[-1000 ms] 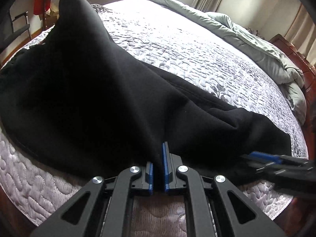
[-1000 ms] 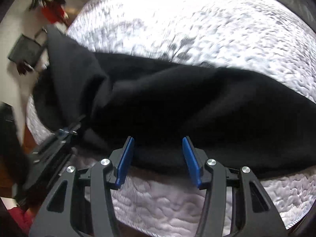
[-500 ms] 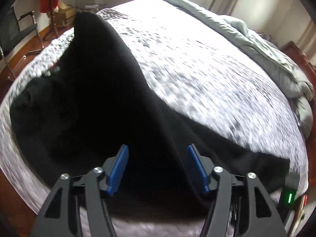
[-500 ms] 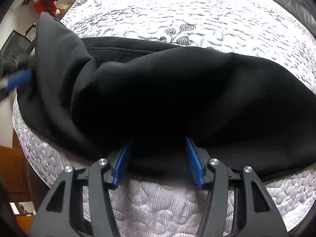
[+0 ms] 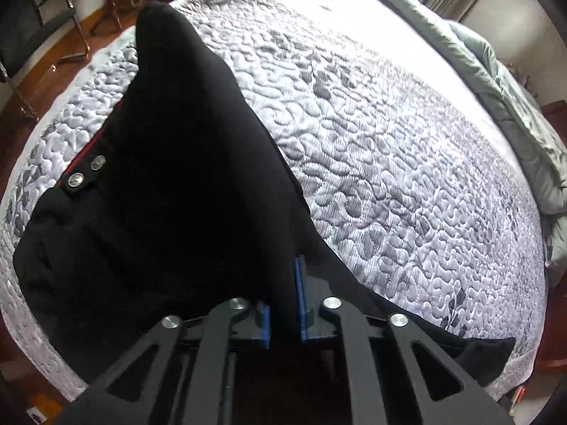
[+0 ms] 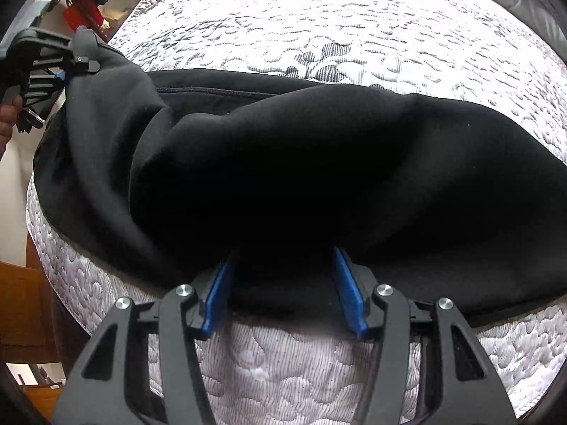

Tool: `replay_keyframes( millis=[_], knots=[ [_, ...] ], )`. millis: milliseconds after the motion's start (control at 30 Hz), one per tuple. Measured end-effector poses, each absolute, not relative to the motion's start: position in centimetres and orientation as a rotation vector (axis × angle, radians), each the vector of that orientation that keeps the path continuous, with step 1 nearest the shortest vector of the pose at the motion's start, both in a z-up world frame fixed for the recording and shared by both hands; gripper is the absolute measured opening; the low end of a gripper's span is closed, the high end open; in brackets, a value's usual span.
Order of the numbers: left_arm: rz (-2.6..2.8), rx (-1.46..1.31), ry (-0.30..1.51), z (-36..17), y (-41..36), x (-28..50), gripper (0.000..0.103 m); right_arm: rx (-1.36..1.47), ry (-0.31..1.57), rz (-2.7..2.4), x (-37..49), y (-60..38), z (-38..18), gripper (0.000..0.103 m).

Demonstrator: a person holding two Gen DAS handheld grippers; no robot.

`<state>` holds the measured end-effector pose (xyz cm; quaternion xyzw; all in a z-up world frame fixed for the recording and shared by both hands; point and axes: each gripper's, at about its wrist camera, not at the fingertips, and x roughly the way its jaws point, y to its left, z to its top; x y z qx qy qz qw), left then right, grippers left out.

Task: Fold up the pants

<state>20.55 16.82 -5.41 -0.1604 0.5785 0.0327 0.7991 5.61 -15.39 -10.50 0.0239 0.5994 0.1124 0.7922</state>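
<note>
Black pants (image 5: pixel 170 191) lie bunched on a quilted white-grey bed (image 5: pixel 389 148). Their waistband with two metal buttons (image 5: pixel 85 171) shows at the left. My left gripper (image 5: pixel 281 283) is shut on a fold of the pants and holds it raised into a peak. In the right wrist view the pants (image 6: pixel 319 177) spread across the bed (image 6: pixel 336 35), and the left gripper (image 6: pixel 67 71) shows at the upper left, holding the fabric. My right gripper (image 6: pixel 281 269) is open, its blue pads either side of the pants' near edge, with fabric between them.
A grey duvet (image 5: pixel 496 81) is heaped along the bed's far right side. A black chair (image 5: pixel 39 24) and wooden floor lie beyond the left bed edge. Red and dark items (image 6: pixel 83 10) hang at the upper left. The bed's near edge lies just below the right gripper.
My left gripper let go, opened and moved left along the pants, and has now shut on another fold and raised it. My right gripper stayed open at the near edge, slightly further in.
</note>
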Motion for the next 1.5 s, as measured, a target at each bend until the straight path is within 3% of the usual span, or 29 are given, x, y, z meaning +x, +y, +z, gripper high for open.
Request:
replay_keyframes(
  millis=[400,633,733,800,833,900,1100,1233,1500],
  knots=[
    [0.172,-0.31,0.882,-0.8,18.6,5.9,0.006,0.075,1.289,0.253,5.4,-15.8,-9.7,0.055],
    [0.224,-0.415,1.017,-8.8,21.2,3.1,0.008,0.075,1.298,0.259,5.5,-15.5,-9.7,0.061],
    [0.197,-0.469,1.019,-8.7,21.8,3.6,0.01,0.056,1.297,0.255,5.5,-15.2,-9.7,0.062],
    [0.177,-0.497,1.027,-7.9,22.1,4.1,0.02,0.061,1.297,0.255,5.5,-15.2,-9.7,0.062],
    [0.176,-0.509,1.028,-7.4,22.4,4.4,0.036,0.062,1.298,0.254,5.5,-15.2,-9.7,0.062],
    [0.18,-0.525,1.021,-7.0,23.1,4.7,0.054,0.057,1.298,0.253,5.5,-15.1,-9.7,0.063],
    [0.154,-0.699,1.053,-8.1,27.1,5.8,0.05,0.03,1.295,0.245,5.7,-14.5,-9.9,0.067],
    [0.172,-0.753,1.055,-8.9,28.0,6.3,0.021,0.028,1.297,0.243,5.8,-14.4,-10.0,0.067],
    [0.285,-0.635,0.97,-8.0,25.5,3.9,0.015,0.03,1.299,0.239,6.1,-14.2,-10.1,0.068]
  ],
)
